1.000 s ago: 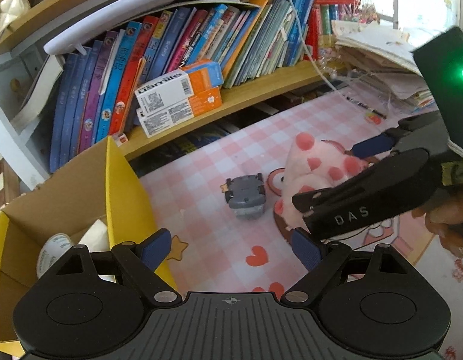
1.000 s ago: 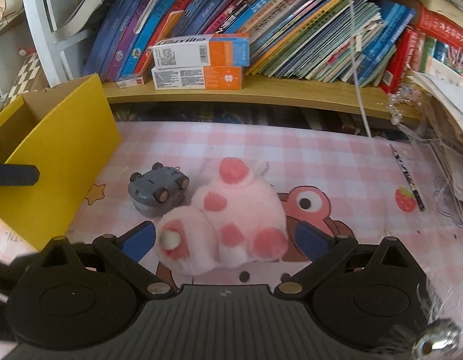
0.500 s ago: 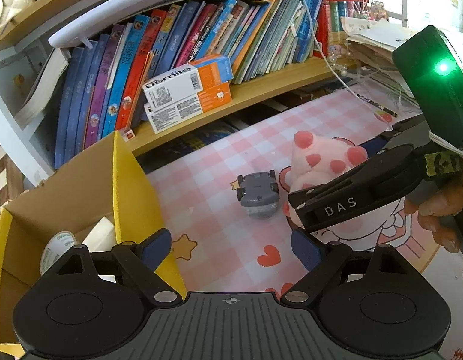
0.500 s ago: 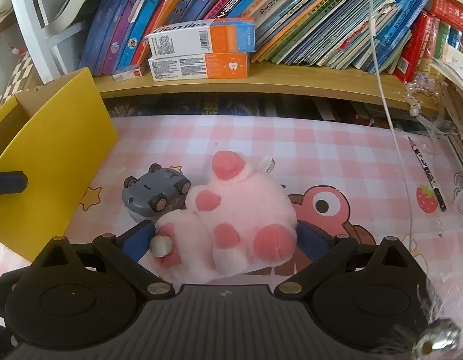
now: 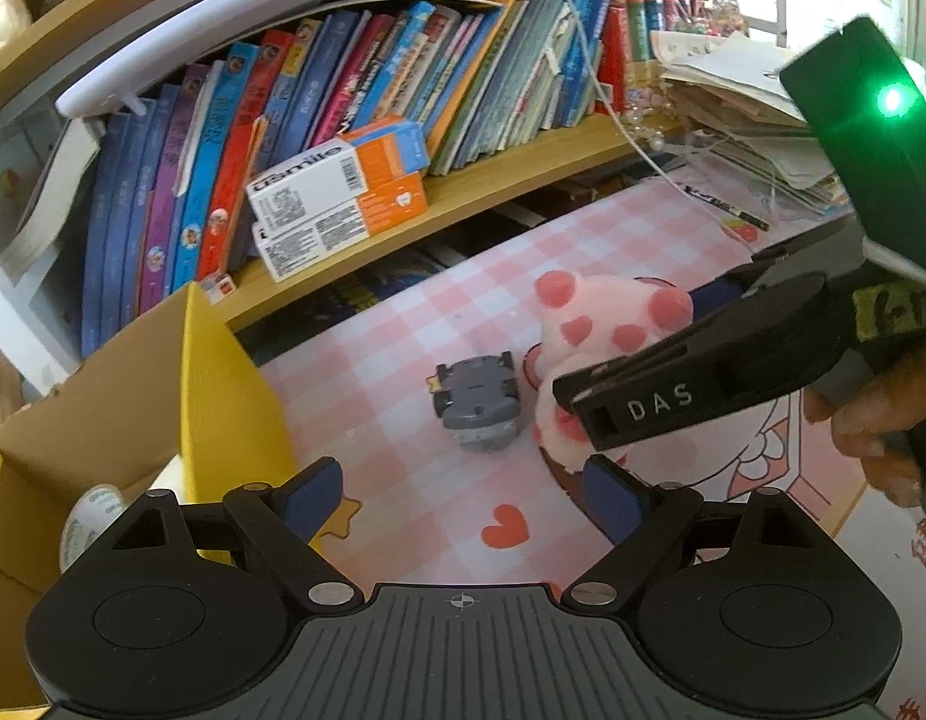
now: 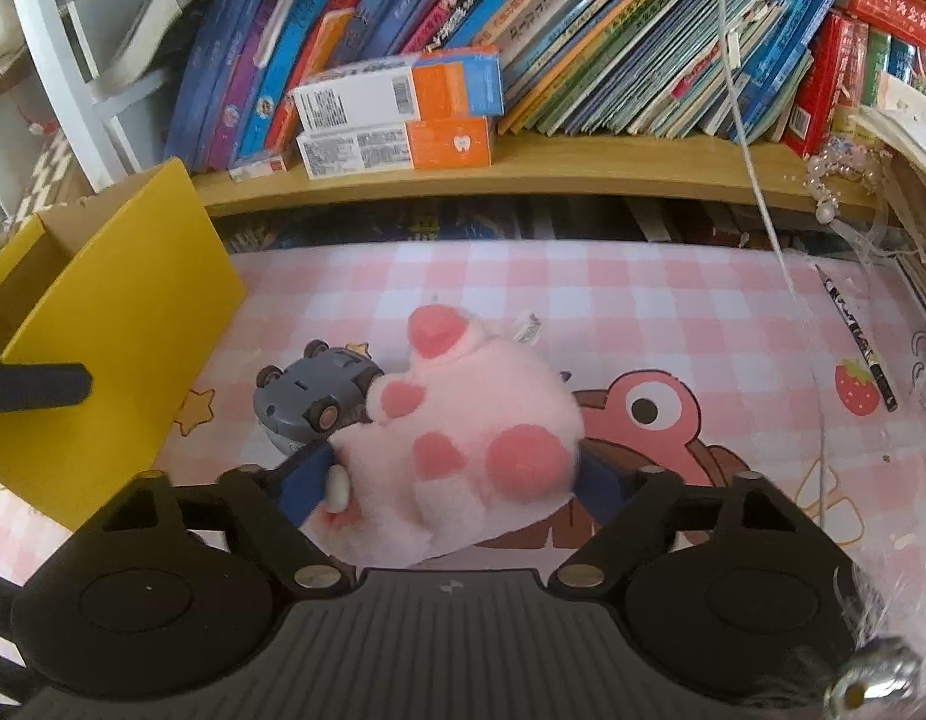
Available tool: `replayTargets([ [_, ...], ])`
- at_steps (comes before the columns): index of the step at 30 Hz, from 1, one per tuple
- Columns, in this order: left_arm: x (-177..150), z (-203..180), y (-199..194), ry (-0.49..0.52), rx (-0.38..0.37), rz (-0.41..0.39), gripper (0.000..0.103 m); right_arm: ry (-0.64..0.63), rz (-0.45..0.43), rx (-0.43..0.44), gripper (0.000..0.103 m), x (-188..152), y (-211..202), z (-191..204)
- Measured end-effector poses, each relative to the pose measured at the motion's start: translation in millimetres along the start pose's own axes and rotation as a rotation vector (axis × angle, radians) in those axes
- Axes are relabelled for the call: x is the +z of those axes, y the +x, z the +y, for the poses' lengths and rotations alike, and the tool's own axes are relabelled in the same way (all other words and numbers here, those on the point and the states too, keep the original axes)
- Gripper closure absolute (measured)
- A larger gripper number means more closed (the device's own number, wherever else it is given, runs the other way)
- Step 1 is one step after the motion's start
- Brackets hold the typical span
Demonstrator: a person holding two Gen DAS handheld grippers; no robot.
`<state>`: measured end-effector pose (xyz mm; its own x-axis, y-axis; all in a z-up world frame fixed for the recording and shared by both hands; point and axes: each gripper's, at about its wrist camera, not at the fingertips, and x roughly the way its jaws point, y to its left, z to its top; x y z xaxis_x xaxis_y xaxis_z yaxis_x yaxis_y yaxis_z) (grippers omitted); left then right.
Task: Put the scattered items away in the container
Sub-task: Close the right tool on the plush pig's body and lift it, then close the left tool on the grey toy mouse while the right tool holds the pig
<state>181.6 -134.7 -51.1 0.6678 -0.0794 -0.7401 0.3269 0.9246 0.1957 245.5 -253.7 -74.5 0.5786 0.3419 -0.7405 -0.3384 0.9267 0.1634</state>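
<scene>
The right gripper (image 6: 454,480) has its jaws pressed against both flanks of the pink spotted plush toy (image 6: 469,420), the blue pads dimpling the fur, so it looks closed on the toy. Whether the toy rests on the pink checked mat (image 6: 673,312) or has just left it, I cannot tell. The left gripper (image 5: 460,495) hangs with its jaws wide and nothing between them, near the right-hand wall of the yellow cardboard box (image 5: 223,372).

The plush lies in the middle of the mat, touching a small grey toy car (image 6: 319,396) that sits wheels up on its left side. The box stands at the mat's left end, and inside it I can make out a roll of tape (image 5: 88,519) and something white beside it.

The plush should be light and very soft. It will squash under the pads rather than slip, so a hold across the thick middle of the body, as now, seems safer than pinching a paw or ear, which could let it swing or sag. The car looks like hard plastic, small and light; its smooth shell might skid, so gripping across its flat sides would suit it best. A pen (image 6: 859,342) lies far off on the right.
</scene>
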Motion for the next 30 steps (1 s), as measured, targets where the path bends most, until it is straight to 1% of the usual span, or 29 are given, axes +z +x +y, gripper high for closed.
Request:
replayTargets([
  [6, 4, -6, 5, -0.001, -0.023, -0.005, 0.015, 0.035, -0.008, -0.017, 0.030, -1, -9, -11],
  [13, 10, -11, 10, -0.012, -0.026, -0.022, 0.015, 0.078, -0.038, -0.068, 0.030, -6, -32, -30],
  [20, 16, -15, 19, -0.027, -0.032, -0.030, 0.016, 0.106, -0.027, -0.124, 0.030, -20, -44, -47],
  [23, 18, -16, 24, -0.040, -0.029, -0.025, 0.020, 0.114, -0.011, -0.134, 0.030, -27, -43, -51],
  [25, 19, -15, 28, -0.050, -0.029, -0.019, 0.022, 0.113, -0.017, -0.134, 0.030, -29, -44, -51],
  [30, 20, -14, 38, -0.066, -0.029, -0.003, 0.038, 0.086, -0.022, -0.144, 0.028, -30, -42, -47],
])
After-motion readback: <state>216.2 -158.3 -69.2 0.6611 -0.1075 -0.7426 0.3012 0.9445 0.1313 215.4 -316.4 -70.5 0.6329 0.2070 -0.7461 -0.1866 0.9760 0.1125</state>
